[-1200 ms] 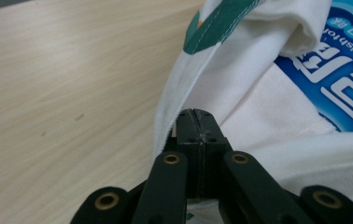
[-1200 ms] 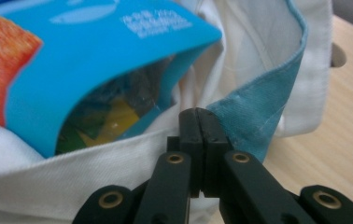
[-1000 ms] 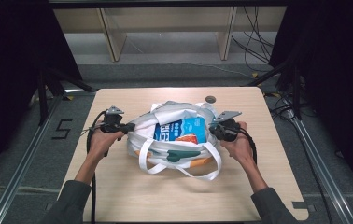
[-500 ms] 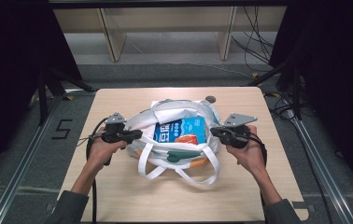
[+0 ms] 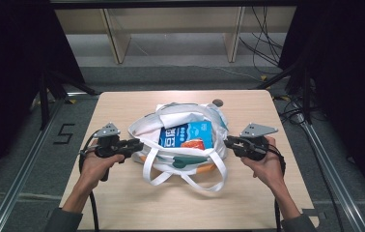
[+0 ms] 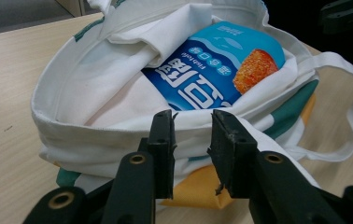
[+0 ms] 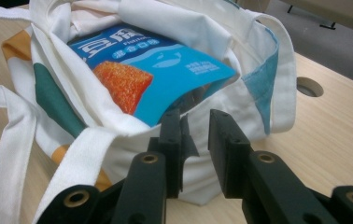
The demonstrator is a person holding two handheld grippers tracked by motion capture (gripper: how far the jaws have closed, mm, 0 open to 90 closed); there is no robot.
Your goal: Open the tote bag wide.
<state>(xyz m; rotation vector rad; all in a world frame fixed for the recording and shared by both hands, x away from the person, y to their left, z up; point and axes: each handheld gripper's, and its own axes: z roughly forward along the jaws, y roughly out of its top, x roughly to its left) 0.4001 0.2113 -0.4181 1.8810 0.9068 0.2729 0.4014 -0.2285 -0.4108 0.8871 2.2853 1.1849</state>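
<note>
High view: a pale wooden table (image 5: 122, 203) with rounded corners carries a soft white canvas tote bag (image 5: 183, 123) near its centre, slightly toward the far edge. The cloth is creased and slumped, with teal and orange patches along the near side, and 2 flat white strap handles loop toward the near edge. A glossy blue snack packet (image 5: 188, 135) lies flat in the bag's open mouth. A small round hole (image 5: 217, 102) sits in the table near the far edge. The left gripper (image 5: 136, 144) is level at the bag's left side, its hand wrapped around the black handle; the right gripper (image 5: 229, 141) mirrors it at the bag's right side — both forearms enter from the near edge.

Left gripper view: 2 matte black jaws stand a little apart, having just been opening, and the bag's folded rim (image 6: 118, 126) lies just past their tips — nothing is pinched between them.

Right gripper view: its jaws have likewise just been opening and stand apart. The bag's cloth edge lies just beyond the tips, unclamped, with the packet's (image 7: 151, 70) orange picture above.
</note>
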